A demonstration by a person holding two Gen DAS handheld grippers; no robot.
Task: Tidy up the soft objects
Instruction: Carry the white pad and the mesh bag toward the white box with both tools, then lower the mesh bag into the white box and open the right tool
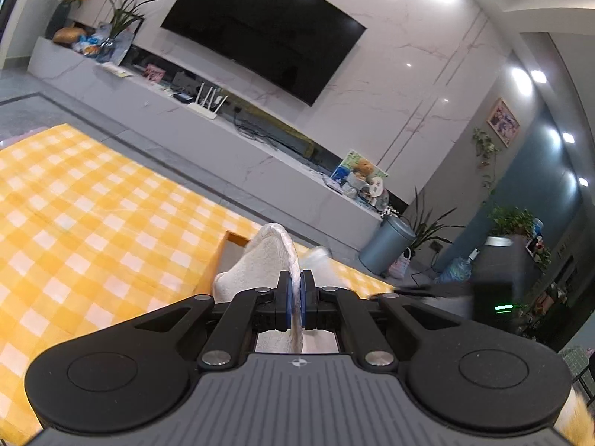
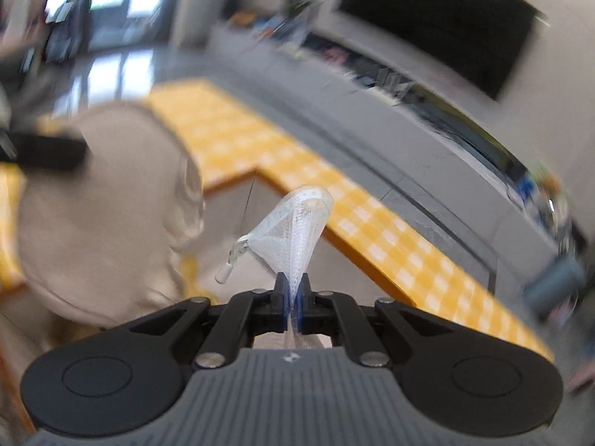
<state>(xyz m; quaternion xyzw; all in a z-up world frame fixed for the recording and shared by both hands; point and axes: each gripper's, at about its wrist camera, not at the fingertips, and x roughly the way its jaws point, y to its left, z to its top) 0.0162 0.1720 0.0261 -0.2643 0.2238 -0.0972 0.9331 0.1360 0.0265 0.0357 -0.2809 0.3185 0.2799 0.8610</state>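
While pinched, mesh bag [image 2: 297, 230] protrudes beyond right claw [image 2: 293, 290].

No words, numbers or brand names can be read; only a small round emblem [image 1: 296, 362] sits on each tool's ribbed grey body.
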